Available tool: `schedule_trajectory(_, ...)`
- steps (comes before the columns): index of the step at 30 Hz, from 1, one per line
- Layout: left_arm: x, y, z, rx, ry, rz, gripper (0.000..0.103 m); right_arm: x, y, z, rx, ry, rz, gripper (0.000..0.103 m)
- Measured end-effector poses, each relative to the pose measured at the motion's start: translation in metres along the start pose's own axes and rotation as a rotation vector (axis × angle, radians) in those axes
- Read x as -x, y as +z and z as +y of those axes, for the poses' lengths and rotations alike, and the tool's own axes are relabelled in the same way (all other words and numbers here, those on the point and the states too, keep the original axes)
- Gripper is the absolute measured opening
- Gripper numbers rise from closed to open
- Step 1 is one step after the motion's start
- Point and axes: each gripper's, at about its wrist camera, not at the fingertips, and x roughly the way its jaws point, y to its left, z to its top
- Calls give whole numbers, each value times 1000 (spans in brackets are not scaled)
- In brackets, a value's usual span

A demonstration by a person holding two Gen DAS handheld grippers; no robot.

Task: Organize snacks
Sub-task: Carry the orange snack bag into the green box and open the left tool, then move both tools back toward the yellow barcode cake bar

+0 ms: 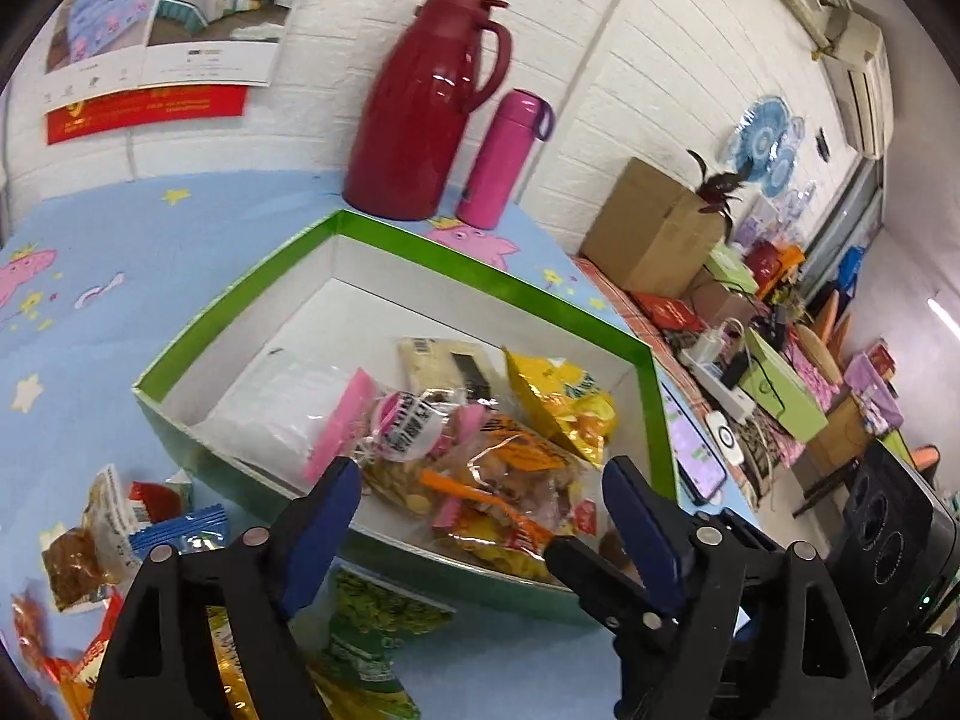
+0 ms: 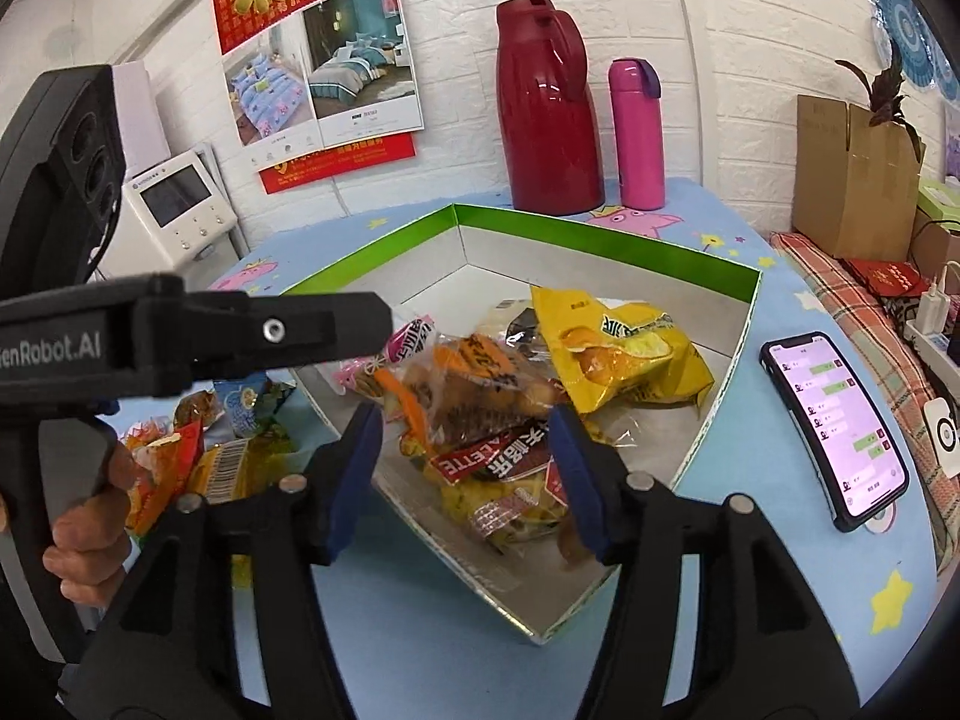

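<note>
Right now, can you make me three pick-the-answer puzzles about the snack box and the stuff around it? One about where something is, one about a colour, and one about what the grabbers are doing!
1. Where is the smartphone with the lit screen?
A. inside the box
B. on the blue tablecloth beside the box
C. on top of the jug

2. What colour is the rim of the white-lined cardboard box?
A. green
B. red
C. black

3. What are the left gripper and right gripper doing?
A. both squeezing a bag
B. one holds the bottle
C. both open, holding nothing

Answers:
1 B, it lies flat on the cloth outside the box wall.
2 A, a green band runs along the top edge.
3 C, the blue pads stand wide apart above the snacks in both views.
</note>
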Motion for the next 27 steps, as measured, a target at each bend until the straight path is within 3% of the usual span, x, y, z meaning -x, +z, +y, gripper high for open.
schedule_trajectory(4,-1,-2,10,11,23,11,85,2,-2,4,27,-25,-4,72)
schedule_trajectory(14,47,-14,6,9,54,-43,85,50,-9,26,30,14,-57,84)
schedule_trajectory(20,85,-36,-1,6,94,-60,85,79,-21,45,39,32,-88,96)
schedule_trajectory(27,120,-69,5,4,156,-75,85,91,-41,60,46,57,-64,101)
